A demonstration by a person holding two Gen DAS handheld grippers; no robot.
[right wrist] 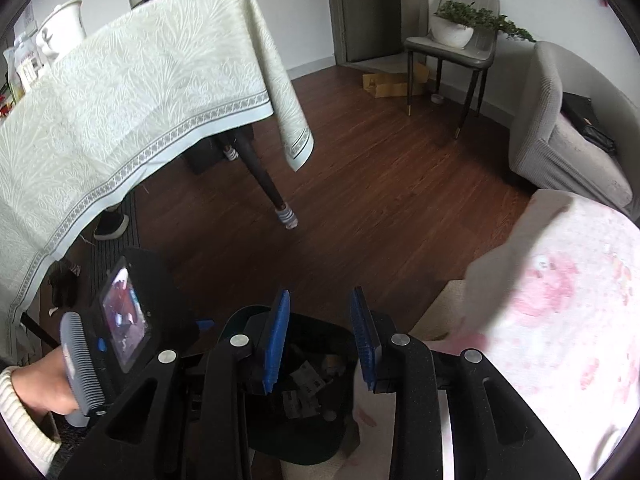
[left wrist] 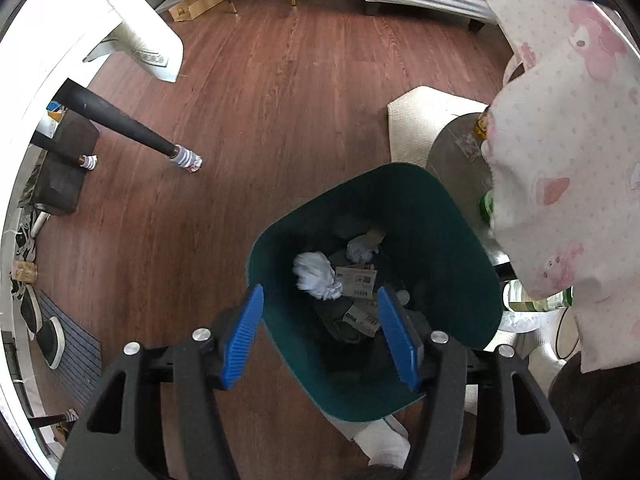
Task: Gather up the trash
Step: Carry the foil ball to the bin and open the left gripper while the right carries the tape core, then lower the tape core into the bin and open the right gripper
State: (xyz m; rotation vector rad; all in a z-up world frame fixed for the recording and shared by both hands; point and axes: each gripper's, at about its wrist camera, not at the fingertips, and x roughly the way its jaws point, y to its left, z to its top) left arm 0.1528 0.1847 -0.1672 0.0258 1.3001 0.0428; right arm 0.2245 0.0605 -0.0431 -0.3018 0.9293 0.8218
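A dark green trash bin [left wrist: 436, 216] stands on the wood floor and holds crumpled white tissue [left wrist: 318, 276], printed paper scraps [left wrist: 356, 280] and other litter. My left gripper [left wrist: 320, 336] is open and empty, hovering over the bin's near rim with its blue pads [left wrist: 244, 336] spread wide. My right gripper [right wrist: 320, 340] is open and empty above the same bin [right wrist: 296, 452], where paper scraps [right wrist: 306, 384] show between its blue pads [right wrist: 276, 344]. The left gripper's body and screen [right wrist: 124, 316] show at the left in the right wrist view.
A table with a pale green cloth [right wrist: 120, 96] and black legs [left wrist: 132, 128] stands to the left. A person's pink-patterned sleeve [left wrist: 568, 160] fills the right. A round side table with bottles [left wrist: 464, 156], a cream rug [left wrist: 424, 120], a grey sofa [right wrist: 560, 136], a chair with a plant [right wrist: 456, 44].
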